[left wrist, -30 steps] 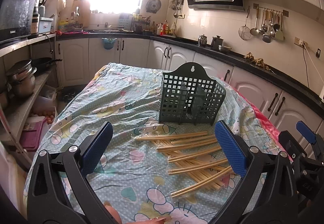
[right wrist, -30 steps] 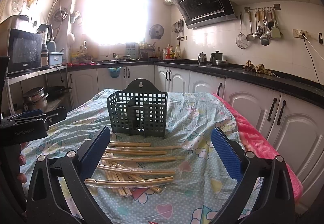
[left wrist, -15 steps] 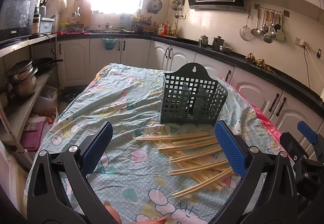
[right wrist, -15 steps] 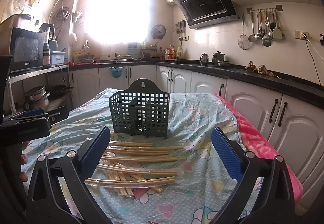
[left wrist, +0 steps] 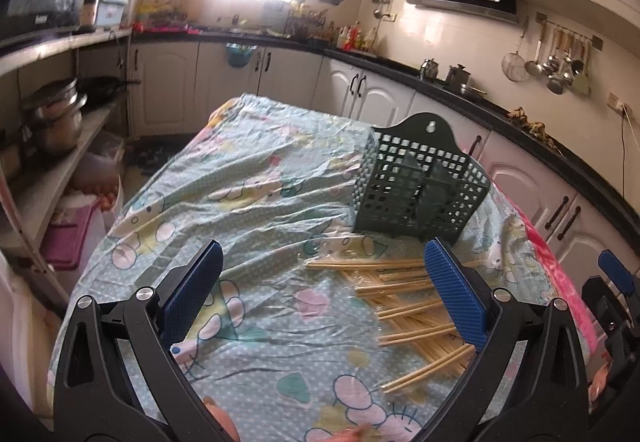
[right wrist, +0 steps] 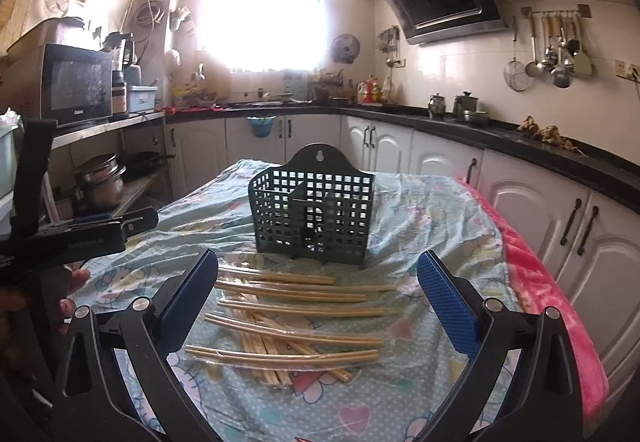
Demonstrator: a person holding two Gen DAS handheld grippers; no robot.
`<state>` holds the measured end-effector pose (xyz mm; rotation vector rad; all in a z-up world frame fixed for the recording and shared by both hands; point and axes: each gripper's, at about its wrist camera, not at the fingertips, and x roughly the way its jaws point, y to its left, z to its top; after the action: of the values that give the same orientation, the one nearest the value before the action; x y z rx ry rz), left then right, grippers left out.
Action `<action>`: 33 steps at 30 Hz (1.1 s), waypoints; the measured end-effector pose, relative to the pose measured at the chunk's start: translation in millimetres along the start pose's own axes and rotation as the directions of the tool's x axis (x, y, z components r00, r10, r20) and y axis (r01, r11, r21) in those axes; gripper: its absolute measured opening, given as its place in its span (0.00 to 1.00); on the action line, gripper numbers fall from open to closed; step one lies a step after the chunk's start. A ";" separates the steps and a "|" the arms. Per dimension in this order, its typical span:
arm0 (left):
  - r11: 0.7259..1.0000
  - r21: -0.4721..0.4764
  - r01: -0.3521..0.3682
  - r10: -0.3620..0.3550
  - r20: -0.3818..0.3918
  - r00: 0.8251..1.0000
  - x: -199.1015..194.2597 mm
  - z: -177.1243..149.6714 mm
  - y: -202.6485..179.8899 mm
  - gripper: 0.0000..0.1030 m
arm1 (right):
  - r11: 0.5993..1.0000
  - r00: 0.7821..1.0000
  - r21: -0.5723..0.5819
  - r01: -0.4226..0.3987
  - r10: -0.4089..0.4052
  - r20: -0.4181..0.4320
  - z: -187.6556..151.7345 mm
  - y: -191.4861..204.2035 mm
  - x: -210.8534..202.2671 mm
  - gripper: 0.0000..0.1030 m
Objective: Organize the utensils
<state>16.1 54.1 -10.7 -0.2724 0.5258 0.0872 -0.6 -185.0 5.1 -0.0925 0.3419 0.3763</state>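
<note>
A table draped in a pale blue cartoon-print cloth with a clear plastic sheet over it carries everything. Its right edge shows a pink blanket hanging down.

The dark green slotted utensil holder stands upright toward the far end of the tabletop, about midway across in the right wrist view and toward the right edge in the left wrist view. Its inner partitions show through the grid, but whether anything sits inside cannot be made out.

Just in front of the holder lies a loose pile of bamboo chopsticks, mostly crosswise with a few lengthwise beneath. The right wrist view shows the whole pile; in the left wrist view its right part is hidden behind that gripper's right finger, and the picture is motion-blurred.

The right gripper hangs above the near end of the pile with its jaws spread wide and nothing between its blue pads. The left gripper hangs over bare cloth left of the chopsticks, jaws likewise wide apart and empty. Only the right wrist view shows the left gripper from outside, at its left edge, with the person's fingers below it; only the left wrist view catches a blue tip of the right gripper at its right edge.
</note>
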 end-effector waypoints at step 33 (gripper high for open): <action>0.945 -0.311 0.106 -0.237 -0.420 0.876 127.4 -12.2 34.0 0.45 | 0.943 0.880 0.274 0.191 -0.041 -0.473 -13.5 -79.5 147.3 0.54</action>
<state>114.8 85.0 -93.3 -0.6254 0.9552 -0.0826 153.8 -210.0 -56.1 0.1134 0.8633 0.1693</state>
